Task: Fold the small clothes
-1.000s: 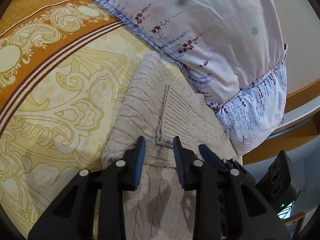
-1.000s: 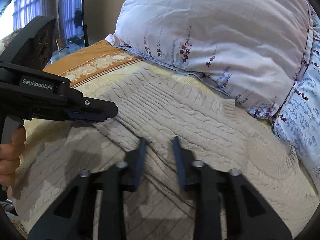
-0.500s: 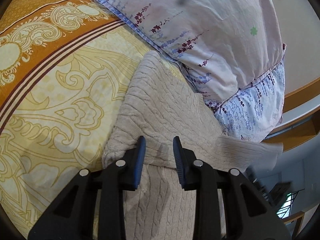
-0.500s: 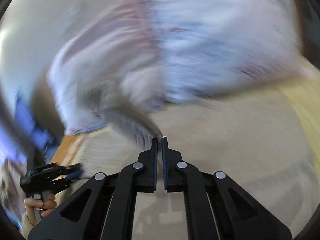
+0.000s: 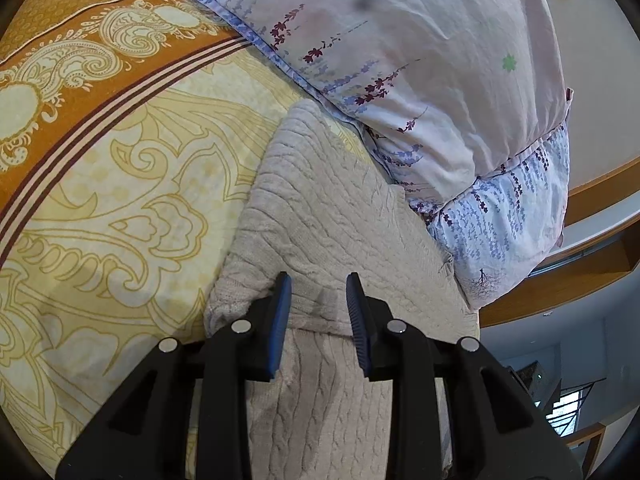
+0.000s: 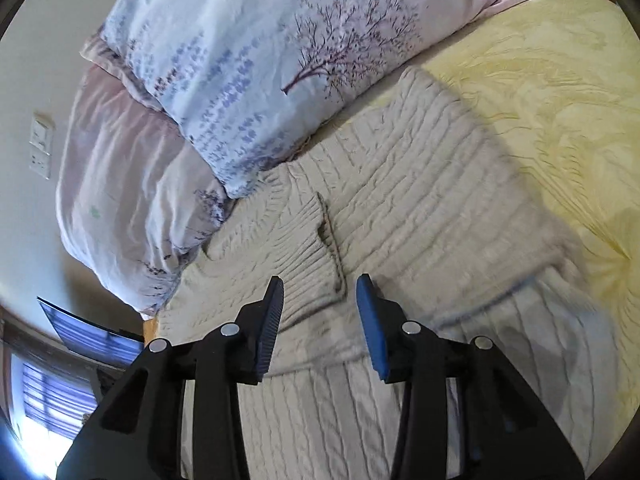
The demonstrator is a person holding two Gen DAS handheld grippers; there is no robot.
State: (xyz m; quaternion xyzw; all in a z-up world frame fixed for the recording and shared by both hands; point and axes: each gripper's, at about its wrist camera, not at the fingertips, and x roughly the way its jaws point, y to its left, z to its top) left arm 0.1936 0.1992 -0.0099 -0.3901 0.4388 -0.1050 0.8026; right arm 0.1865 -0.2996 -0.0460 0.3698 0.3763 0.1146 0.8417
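A beige cable-knit sweater (image 5: 320, 216) is seen spread on the yellow bedspread (image 5: 120, 208), one folded layer lying over another, its far edge just beside the floral pillows (image 5: 420, 60). The left gripper (image 5: 318, 292) is held low over the sweater's near fold with its jaws parted; whether the pads press the knit cannot be told. The right gripper (image 6: 320, 294) is held above the ribbed cuff (image 6: 308, 256) of the sleeve folded over the sweater, its jaws just opened and nothing clamped between them.

Open bedspread (image 5: 120, 200) left of the sweater (image 5: 320, 208); stacked pillows (image 5: 440, 80) (touching its far edge) blocking beyond.
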